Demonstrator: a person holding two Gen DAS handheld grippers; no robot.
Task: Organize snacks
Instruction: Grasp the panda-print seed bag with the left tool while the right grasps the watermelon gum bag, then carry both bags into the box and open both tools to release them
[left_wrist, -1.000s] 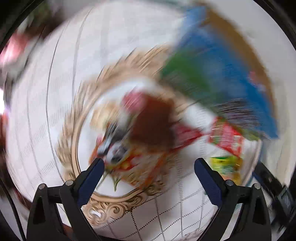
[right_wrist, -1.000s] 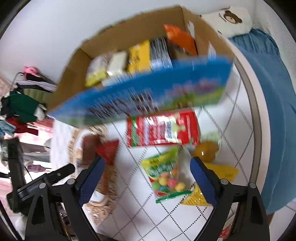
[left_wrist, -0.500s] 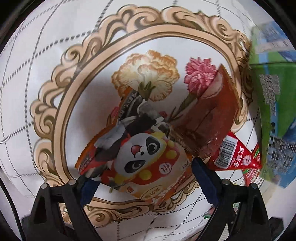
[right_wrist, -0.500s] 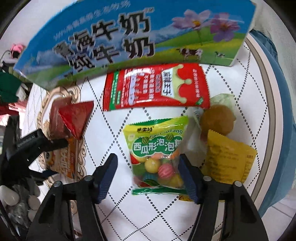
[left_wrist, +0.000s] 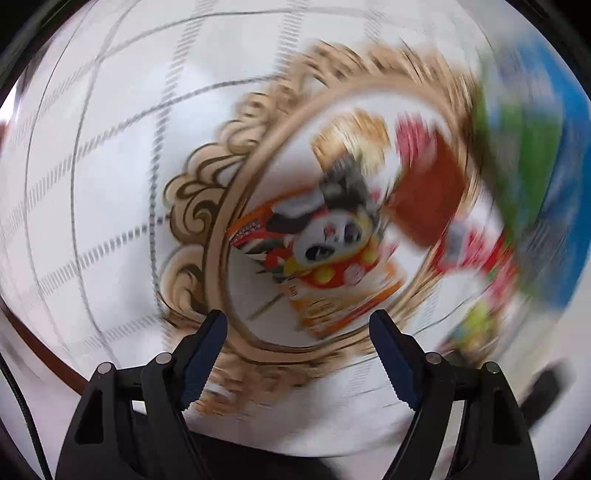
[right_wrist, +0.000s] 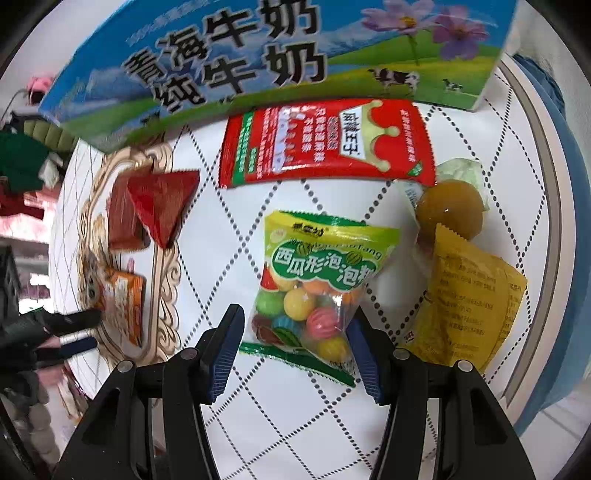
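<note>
Right gripper (right_wrist: 295, 345) pointed steeply down at the worktop (right_wrist: 207, 177), its jaws having just been closing around the lower end of the gumball bag (right_wrist: 317, 291); the blue pads stood at either side of the bag, the right one at its edge, but a firm clamp could not be confirmed. Left gripper (left_wrist: 297, 345) hung above the panda snack packet (left_wrist: 321, 258), which lay inside the gold scroll frame (left_wrist: 207, 206) printed on the white checked covering; its jaws had also just been closing, yet nothing lay between the pads and the packet sat beyond the fingertips. That view was heavily smeared by motion. Beside the panda snack packet lay a brown-red packet (right_wrist: 123, 214) with a red triangular packet (right_wrist: 164, 201) overlapping it. Just behind the gumball bag lay a red crown-printed packet (right_wrist: 325, 144), and behind that stood the blue milk carton box (right_wrist: 258, 55). To the right of the gumball bag, a yellow sachet (right_wrist: 469, 302) partly covered a round brown sweet (right_wrist: 448, 210) in clear wrap.
</note>
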